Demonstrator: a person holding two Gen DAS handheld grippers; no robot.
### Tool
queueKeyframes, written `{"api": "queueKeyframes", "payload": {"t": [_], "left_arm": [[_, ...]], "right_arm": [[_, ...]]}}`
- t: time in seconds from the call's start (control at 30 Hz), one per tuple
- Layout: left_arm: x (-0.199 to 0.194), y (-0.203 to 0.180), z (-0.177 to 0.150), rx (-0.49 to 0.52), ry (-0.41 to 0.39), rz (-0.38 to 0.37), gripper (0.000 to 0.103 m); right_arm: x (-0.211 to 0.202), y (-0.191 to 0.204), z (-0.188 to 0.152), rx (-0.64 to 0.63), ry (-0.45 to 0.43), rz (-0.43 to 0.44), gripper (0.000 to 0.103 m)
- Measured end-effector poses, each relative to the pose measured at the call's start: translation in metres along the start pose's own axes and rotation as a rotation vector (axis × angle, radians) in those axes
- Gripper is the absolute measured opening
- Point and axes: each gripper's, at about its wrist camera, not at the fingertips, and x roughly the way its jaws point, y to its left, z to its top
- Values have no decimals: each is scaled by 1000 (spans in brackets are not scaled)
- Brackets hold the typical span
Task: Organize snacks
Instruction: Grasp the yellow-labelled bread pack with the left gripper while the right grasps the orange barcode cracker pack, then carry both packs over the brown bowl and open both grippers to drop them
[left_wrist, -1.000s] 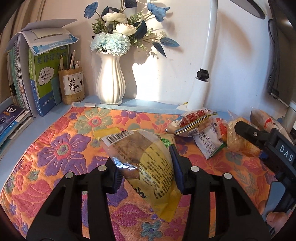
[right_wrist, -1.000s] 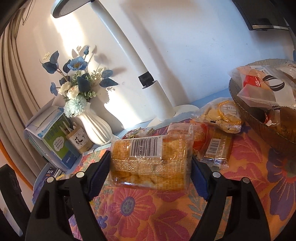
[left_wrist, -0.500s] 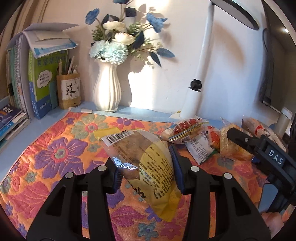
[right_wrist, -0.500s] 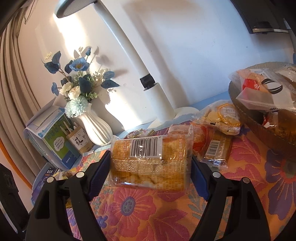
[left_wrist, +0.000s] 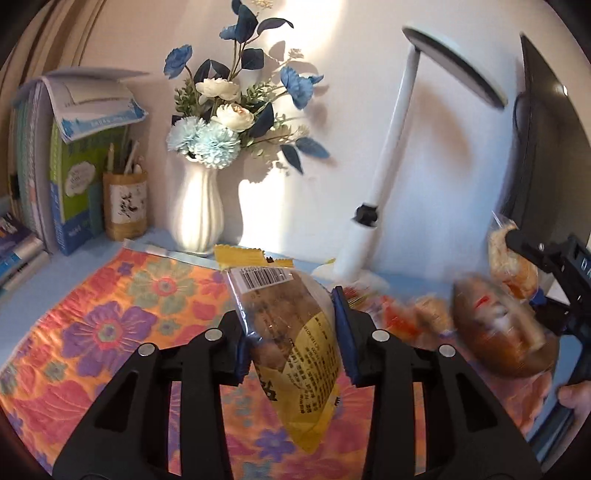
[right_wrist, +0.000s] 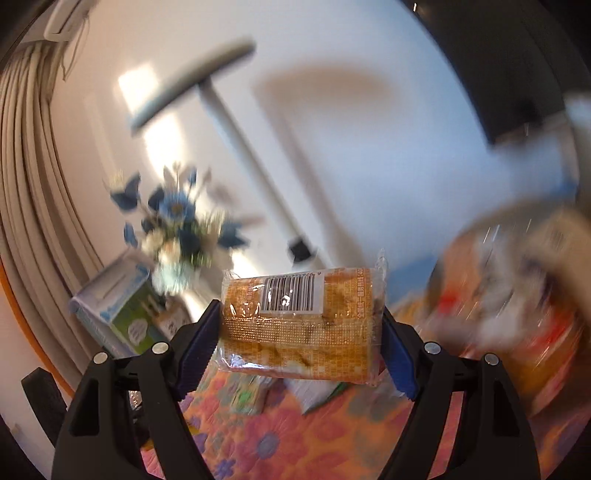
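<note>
My left gripper (left_wrist: 291, 332) is shut on a clear-and-yellow bread packet (left_wrist: 288, 332) with a barcode, held above the floral cloth (left_wrist: 110, 325). My right gripper (right_wrist: 299, 328) is shut on an orange wafer packet (right_wrist: 299, 325) with a barcode, lifted well above the cloth. In the left wrist view the right gripper (left_wrist: 546, 266) shows at the right edge with a packet in it. A bowl of snacks (right_wrist: 517, 295) is a blur at the right of the right wrist view; it also shows in the left wrist view (left_wrist: 506, 332).
A white vase of blue flowers (left_wrist: 201, 210), a pen holder (left_wrist: 125, 206) and books (left_wrist: 74, 173) stand at the back left. A white desk lamp (left_wrist: 384, 166) stands behind the snacks. A dark monitor (left_wrist: 546, 147) is at the right. Loose packets (left_wrist: 402, 310) lie by the lamp base.
Both grippers have lifted with their packets. The right gripper swung up and right towards the bowl, blurring its view. The left gripper rose and tilted upward.
</note>
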Motion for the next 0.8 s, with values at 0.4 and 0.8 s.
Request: {"api": "queueKeyframes", "payload": {"t": [0.4,0.8], "left_arm": [[-7,-69,54,-38,-40,-234,38],[120,-261,58,81,193,-503,87]], "right_arm": [[-68,-102,73,86,-32,-126,78],[-71,-141,33,-105,230,-243,92]]}}
